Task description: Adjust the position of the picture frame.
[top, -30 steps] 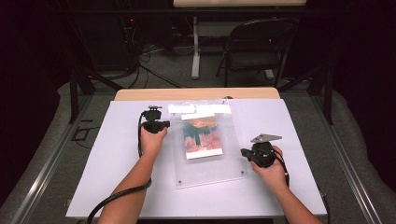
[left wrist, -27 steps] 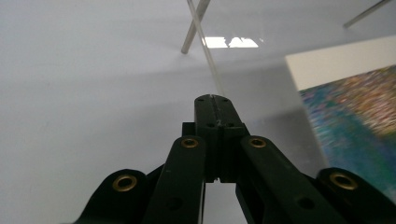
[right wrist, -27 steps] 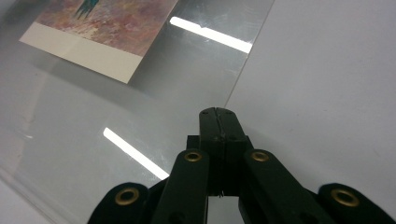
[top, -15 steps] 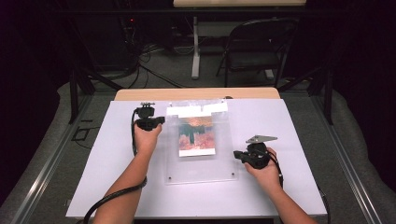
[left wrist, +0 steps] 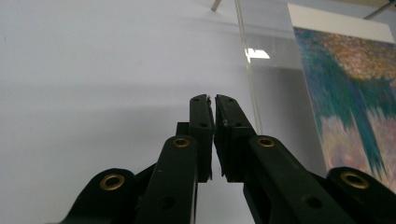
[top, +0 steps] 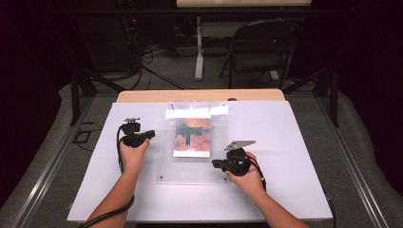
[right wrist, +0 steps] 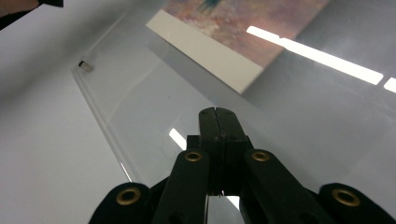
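A clear acrylic frame [top: 190,166] lies flat on the white table [top: 294,156], with a colourful print [top: 192,137] inside it. My left gripper [top: 151,134] hovers over bare table just left of the frame's edge, pointing at it. Its jaws have just been opening and stand a narrow slit apart [left wrist: 214,100], with nothing between them. The frame's edge [left wrist: 250,84] and print [left wrist: 345,93] lie beyond them. My right gripper [top: 215,164] is shut and empty, its tip [right wrist: 216,111] over the frame's clear plate [right wrist: 140,107] near the print's white border [right wrist: 205,51].
A small metal standoff [right wrist: 85,66] marks the frame's corner. A wooden strip [top: 199,95] runs along the table's far edge. Behind it are a folding chair [top: 261,47] and cables on the floor. White table surface stretches to either side of the frame.
Both hands have moved left. The left gripper has drawn back from the frame's left edge and opened a slit. The right gripper has slid in over the plate, and the frame sits slightly further left.
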Demonstrator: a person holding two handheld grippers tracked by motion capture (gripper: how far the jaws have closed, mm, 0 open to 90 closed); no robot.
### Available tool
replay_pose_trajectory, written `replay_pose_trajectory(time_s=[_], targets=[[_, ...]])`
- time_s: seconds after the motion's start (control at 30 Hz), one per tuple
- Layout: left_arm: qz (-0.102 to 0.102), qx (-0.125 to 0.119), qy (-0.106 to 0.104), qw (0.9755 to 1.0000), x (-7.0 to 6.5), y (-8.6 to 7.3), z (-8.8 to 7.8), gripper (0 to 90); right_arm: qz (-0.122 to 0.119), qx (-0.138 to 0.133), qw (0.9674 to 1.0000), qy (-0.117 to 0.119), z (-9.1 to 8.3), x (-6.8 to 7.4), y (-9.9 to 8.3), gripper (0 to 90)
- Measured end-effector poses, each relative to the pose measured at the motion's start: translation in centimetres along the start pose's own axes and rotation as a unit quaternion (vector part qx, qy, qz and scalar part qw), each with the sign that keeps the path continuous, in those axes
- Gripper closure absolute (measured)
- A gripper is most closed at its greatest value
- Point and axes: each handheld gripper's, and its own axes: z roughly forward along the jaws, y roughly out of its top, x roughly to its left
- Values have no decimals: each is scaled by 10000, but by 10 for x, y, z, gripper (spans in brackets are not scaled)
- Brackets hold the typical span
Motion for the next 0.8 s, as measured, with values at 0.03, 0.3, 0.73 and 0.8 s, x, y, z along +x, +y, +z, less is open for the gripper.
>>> replay_pose_trajectory(time_s=[0.03, 0.3, 0.73, 0.8], targets=[[30, 15, 3, 10000, 0, -3, -2, 854, -32, -27, 10000, -28, 0, 2, 3, 900], [227, 145, 20, 9996, -4, -15, 0, 839, 94, -269, 9963, -806, -5, -27, 19, 900], [105, 192, 1, 9998, -19, 9, 23, 850, 739, -633, 9861, -1346, -5, -84, 38, 850], [131, 200, 45, 9997, -21, 13, 24, 845, 965, -734, 9847, -1252, -4, -92, 41, 837]])
